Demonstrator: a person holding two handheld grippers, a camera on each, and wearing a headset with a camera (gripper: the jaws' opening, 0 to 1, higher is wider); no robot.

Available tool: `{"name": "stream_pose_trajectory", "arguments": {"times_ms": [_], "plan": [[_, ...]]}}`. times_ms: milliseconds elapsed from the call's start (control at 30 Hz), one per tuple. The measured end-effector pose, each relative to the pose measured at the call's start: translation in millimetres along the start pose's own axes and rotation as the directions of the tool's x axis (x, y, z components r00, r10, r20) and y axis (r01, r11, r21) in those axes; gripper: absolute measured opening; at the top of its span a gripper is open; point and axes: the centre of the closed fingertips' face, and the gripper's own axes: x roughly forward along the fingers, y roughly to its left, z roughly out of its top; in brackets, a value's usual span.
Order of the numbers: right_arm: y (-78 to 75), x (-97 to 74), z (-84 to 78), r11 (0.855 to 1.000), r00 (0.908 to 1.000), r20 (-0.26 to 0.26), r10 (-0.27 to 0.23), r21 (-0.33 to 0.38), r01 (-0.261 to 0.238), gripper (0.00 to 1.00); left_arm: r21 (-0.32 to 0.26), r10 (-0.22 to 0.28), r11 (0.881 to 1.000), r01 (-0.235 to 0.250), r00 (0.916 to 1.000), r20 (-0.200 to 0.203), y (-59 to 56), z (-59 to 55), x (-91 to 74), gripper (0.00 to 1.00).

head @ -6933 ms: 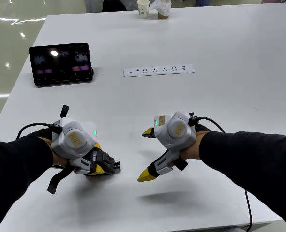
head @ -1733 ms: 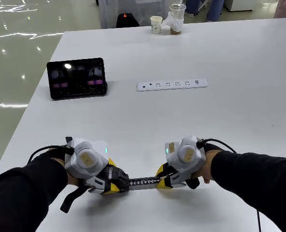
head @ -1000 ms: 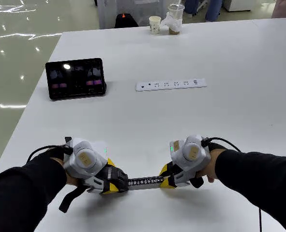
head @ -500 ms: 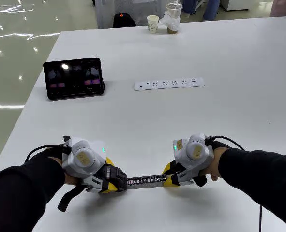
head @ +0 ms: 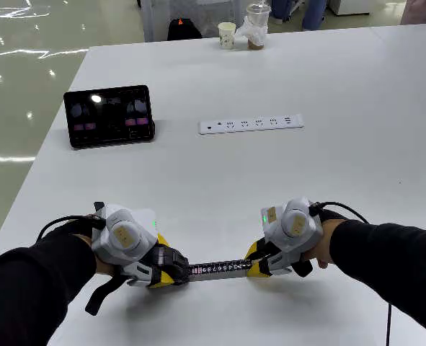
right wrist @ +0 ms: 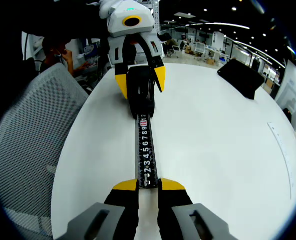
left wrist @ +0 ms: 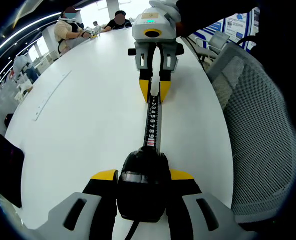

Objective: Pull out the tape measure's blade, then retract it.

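Left hand-held gripper clamps tape measure | right hand-held gripper pinches blade, now drawn longer | pull-out continuing

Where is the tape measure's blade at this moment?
In the head view the blade lies low and centre, stretched from the case in the left gripper to the right gripper.

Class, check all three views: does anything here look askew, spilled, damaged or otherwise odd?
Nothing stands out. The black tape measure case sits squarely in the left tongs, its dark numbered blade runs straight and unkinked to the right tongs, and the white power strip lies flat.
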Motion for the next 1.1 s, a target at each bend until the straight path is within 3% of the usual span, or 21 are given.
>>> {"name": "stream_pose_trajectory", "arguments": {"times_ms": [1100], "plan": [[-2.3, -15.3, -17.0, 1.000, 0.9998, -0.014, -0.011, 0.003, 0.011, 0.11, -0.004, 0.003, 1.000, -0.003, 1.0000, -0.002, -0.4, 0.4, 0.4, 0.32]]}}
